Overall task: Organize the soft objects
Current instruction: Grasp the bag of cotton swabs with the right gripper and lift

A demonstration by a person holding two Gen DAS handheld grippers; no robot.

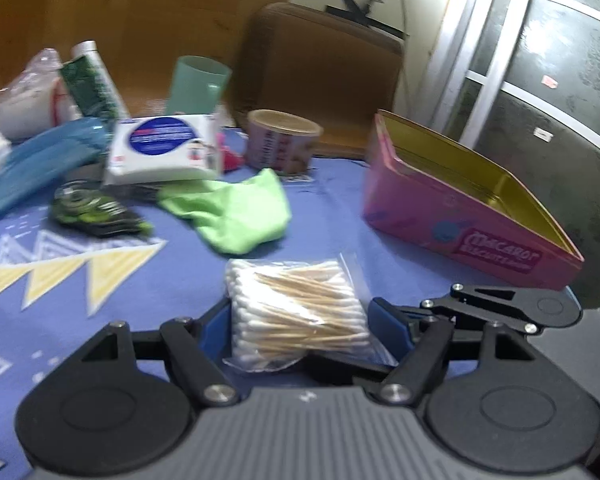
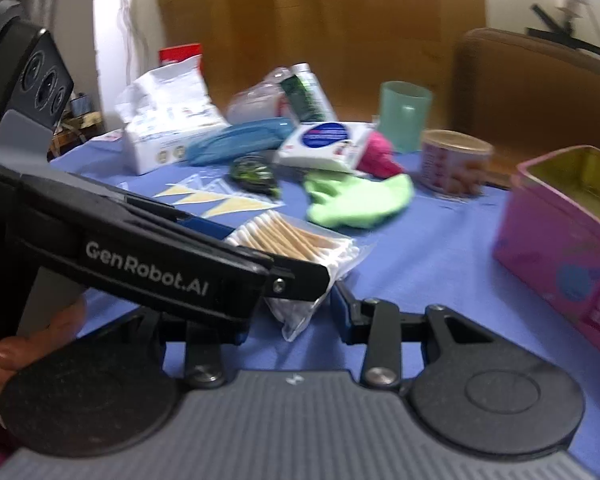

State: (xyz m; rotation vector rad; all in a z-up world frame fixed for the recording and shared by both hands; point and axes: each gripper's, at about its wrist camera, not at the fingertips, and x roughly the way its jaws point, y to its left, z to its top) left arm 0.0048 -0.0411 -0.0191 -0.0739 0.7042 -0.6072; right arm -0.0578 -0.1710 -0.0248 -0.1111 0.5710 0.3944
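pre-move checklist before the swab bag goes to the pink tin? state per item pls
1. Bag of cotton swabs between left gripper pads: ok.
2. Left pads pressing the bag: cannot tell.
3. Right gripper at the bag's corner, grip: cannot tell.
4. Pink tin open, empty as far as seen: ok.
5. Blue cloth bare between bag and tin: ok.
6. Green cloth clear of the bag: ok.

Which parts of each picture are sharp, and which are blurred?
Left wrist view: the left gripper and the cotton swab bag are fairly sharp; the wipes pack and green cloth are smeared. Right wrist view: the pink tin and background are blurred, with fisheye bending at the edges.
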